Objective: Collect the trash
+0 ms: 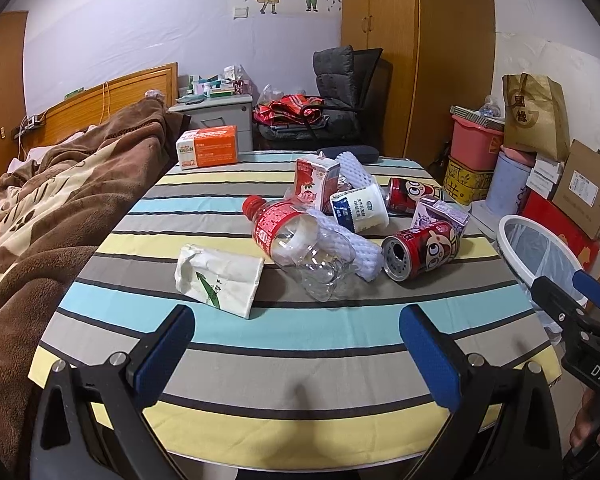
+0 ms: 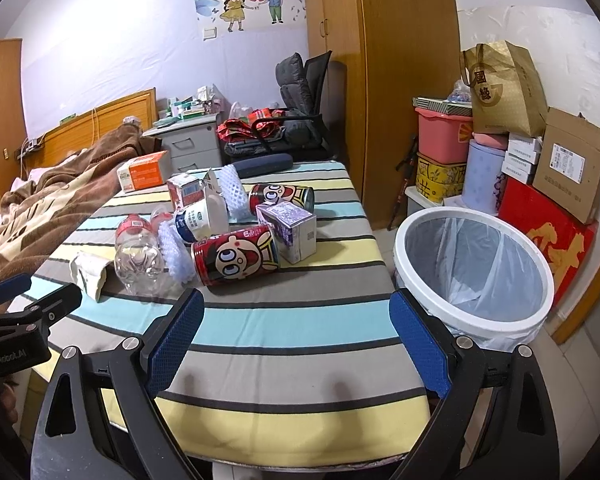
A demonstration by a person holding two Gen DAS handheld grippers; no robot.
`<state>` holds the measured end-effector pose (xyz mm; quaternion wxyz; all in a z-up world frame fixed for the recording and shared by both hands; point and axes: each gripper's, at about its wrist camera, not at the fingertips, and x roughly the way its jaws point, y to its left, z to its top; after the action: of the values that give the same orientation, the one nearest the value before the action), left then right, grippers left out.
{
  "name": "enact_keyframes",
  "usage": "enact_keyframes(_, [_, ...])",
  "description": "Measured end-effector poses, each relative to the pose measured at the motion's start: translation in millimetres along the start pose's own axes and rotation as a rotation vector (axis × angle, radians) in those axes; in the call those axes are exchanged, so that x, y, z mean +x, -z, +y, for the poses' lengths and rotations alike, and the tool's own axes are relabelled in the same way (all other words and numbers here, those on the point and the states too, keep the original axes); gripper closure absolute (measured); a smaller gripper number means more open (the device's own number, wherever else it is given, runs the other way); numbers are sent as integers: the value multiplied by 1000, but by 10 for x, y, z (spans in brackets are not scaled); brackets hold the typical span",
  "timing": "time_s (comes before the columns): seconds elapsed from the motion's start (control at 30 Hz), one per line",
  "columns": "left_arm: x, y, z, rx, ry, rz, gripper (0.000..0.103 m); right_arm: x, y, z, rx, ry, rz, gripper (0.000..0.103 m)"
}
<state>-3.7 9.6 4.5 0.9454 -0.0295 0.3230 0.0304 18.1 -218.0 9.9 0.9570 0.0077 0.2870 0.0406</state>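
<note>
Your striped table [image 1: 300, 344] carries all the trash in one loose heap, and the lined white bin [image 2: 474, 322] sits just beside its right edge, likely so drops are short. In the heap lie a crushed bottle [image 1: 300, 248], two red cartoon cans [image 1: 420, 250] and a white paper packet [image 1: 218, 276]. The orange box [image 1: 208, 147] reads "KAIZIN", though not clearly. Your left gripper [image 1: 296, 350] and right gripper [image 2: 296, 344] both hover spread wide, holding nothing.
</note>
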Motion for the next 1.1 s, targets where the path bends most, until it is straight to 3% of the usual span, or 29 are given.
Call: enact_keyframes(1.1, [-2,-30,7,-1,-1,-12,0,-6,-14,18,-4,8,-1,7])
